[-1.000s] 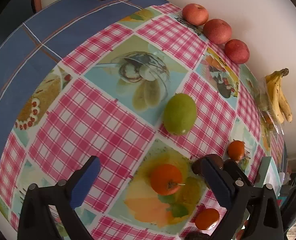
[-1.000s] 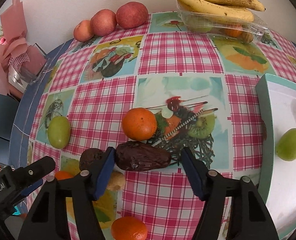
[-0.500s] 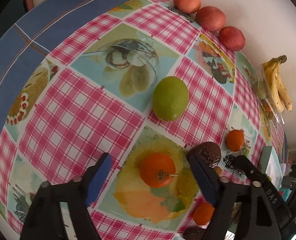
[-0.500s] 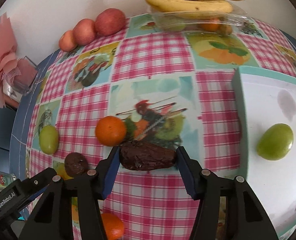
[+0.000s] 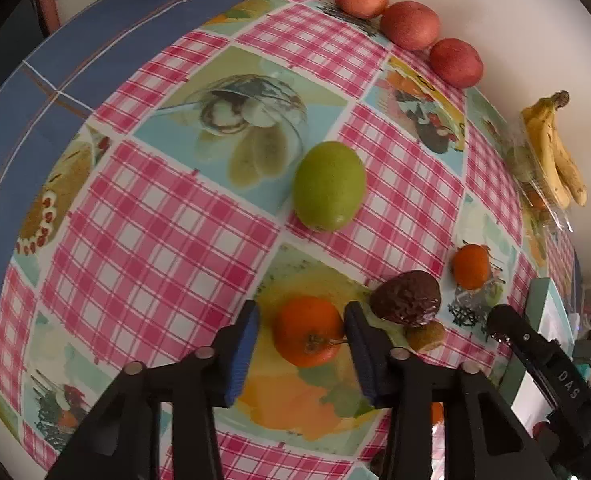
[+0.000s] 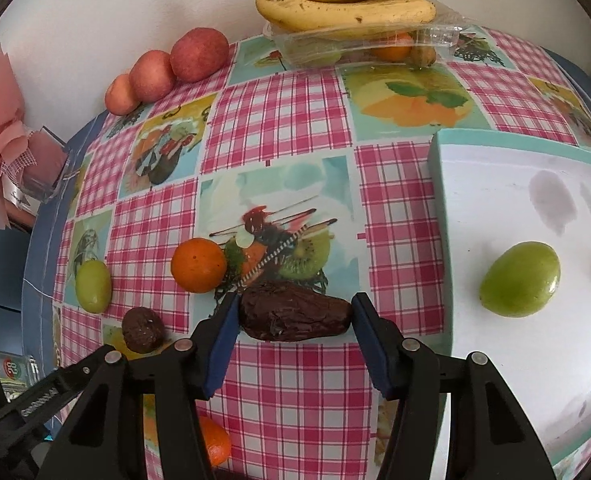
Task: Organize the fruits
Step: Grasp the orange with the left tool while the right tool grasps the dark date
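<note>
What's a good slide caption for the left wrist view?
Left tool closing around an orange on the checked tablecloth.

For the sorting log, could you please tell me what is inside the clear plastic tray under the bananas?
Through the clear plastic tray, under the bananas, an orange fruit, a brownish one and something greenish show. The rest is hidden by glare and the bananas.

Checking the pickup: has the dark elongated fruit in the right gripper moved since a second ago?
Yes. The dark fruit, held in the right gripper, has shifted right, away from the orange and toward the white tray.
</note>
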